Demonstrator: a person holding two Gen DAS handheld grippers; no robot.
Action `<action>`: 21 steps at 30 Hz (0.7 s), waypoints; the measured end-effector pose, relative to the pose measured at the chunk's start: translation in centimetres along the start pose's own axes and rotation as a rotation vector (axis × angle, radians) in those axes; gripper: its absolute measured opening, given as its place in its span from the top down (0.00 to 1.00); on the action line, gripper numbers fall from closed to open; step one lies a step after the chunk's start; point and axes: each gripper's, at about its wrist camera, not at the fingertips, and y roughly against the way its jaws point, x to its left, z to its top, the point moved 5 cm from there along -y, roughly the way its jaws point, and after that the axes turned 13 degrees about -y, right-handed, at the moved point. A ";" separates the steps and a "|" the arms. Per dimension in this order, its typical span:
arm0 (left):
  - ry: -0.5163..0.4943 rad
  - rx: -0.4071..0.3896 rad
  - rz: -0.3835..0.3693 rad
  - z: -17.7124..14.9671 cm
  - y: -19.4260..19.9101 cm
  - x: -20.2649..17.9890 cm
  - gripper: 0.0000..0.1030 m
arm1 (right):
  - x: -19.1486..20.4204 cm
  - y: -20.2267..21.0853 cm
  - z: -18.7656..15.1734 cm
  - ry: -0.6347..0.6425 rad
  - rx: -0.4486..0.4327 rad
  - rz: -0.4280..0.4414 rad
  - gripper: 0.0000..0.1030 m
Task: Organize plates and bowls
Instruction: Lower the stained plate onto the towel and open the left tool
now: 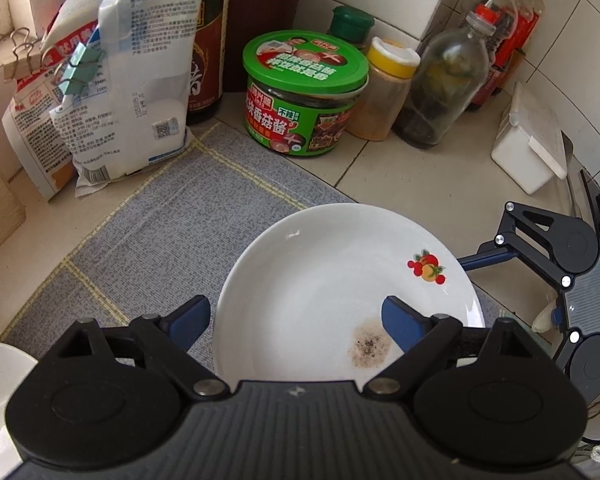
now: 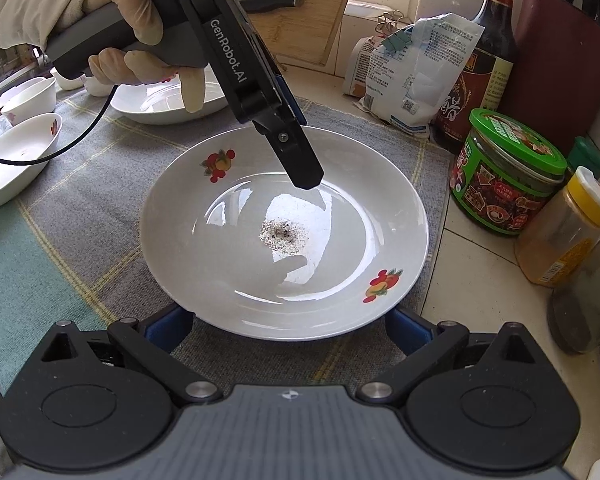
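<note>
"GenRobot.AI" is showing on the left tongs' (image 2: 309, 176) black arm; "香菇酱" is reading on the green jar (image 1: 304, 98) beyond those tongs.

Green-lidded sauce jar (image 1: 302, 92), yellow-cap spice jar (image 1: 384, 88), clipped bags (image 1: 112, 92) & soy bottle (image 2: 486, 56) by grey mat (image 1: 160, 232).

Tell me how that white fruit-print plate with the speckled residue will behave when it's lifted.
The plate looks like glazed ceramic, so probably rigid and breakable if dropped. Its glossy sheen suggests a slippery rim. The loose residue may slide if the plate tilts.
</note>
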 end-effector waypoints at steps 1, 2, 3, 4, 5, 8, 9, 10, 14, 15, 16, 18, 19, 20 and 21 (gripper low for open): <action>-0.005 -0.008 0.016 -0.1 0.4 -0.1 0.10 | 0.1 0.1 0.0 -0.010 -0.005 -0.001 0.00; -0.008 -0.017 0.036 -0.1 0.9 -0.2 0.10 | 0.3 0.3 -0.1 -0.018 -0.010 -0.009 0.00; -0.010 -0.024 0.050 -0.2 1.3 -0.4 0.10 | 0.4 0.4 -0.1 -0.026 -0.010 -0.018 0.00; -0.014 -0.031 0.058 -0.3 1.7 -0.5 0.10 | 0.5 0.5 -0.2 -0.036 -0.011 -0.024 0.00; -0.024 -0.043 0.072 -0.3 2.2 -0.9 0.10 | 0.6 0.7 -0.1 -0.046 -0.017 -0.036 0.00; -0.040 -0.075 0.124 -0.8 3.9 -1.6 0.10 | 1.2 1.0 -0.2 -0.064 -0.016 -0.073 0.00; -0.044 -0.084 0.136 -0.9 4.4 -1.8 0.09 | 1.4 1.1 -0.2 -0.076 -0.011 -0.076 0.00; -0.049 -0.098 0.149 -1.1 5.0 -2.2 0.09 | 1.7 1.3 -0.3 -0.084 -0.010 -0.073 0.00; -0.045 -0.126 0.184 -2.0 7.2 -3.5 0.09 | 2.8 2.2 -0.6 -0.102 -0.029 -0.108 0.00; -0.043 -0.129 0.192 -2.3 7.7 -3.9 0.09 | 3.1 2.5 -0.6 -0.112 -0.036 -0.115 0.00; -0.040 -0.129 0.205 -2.7 8.2 -4.2 0.09 | 3.5 2.7 -0.7 -0.119 -0.049 -0.122 0.00; -0.035 -0.131 0.230 -3.5 9.1 -5.0 0.09 | 4.4 3.2 -0.8 -0.127 -0.073 -0.136 0.00; -0.034 -0.130 0.242 -3.9 9.4 -5.4 0.09 | 4.8 3.3 -0.8 -0.129 -0.078 -0.146 0.00; -0.036 -0.131 0.261 -4.4 9.8 -5.9 0.09 | 5.3 3.5 -0.9 -0.127 -0.086 -0.159 0.00; -0.038 -0.134 0.285 -4.8 10.2 -6.3 0.09 | 5.7 3.6 -1.0 -0.124 -0.092 -0.168 0.00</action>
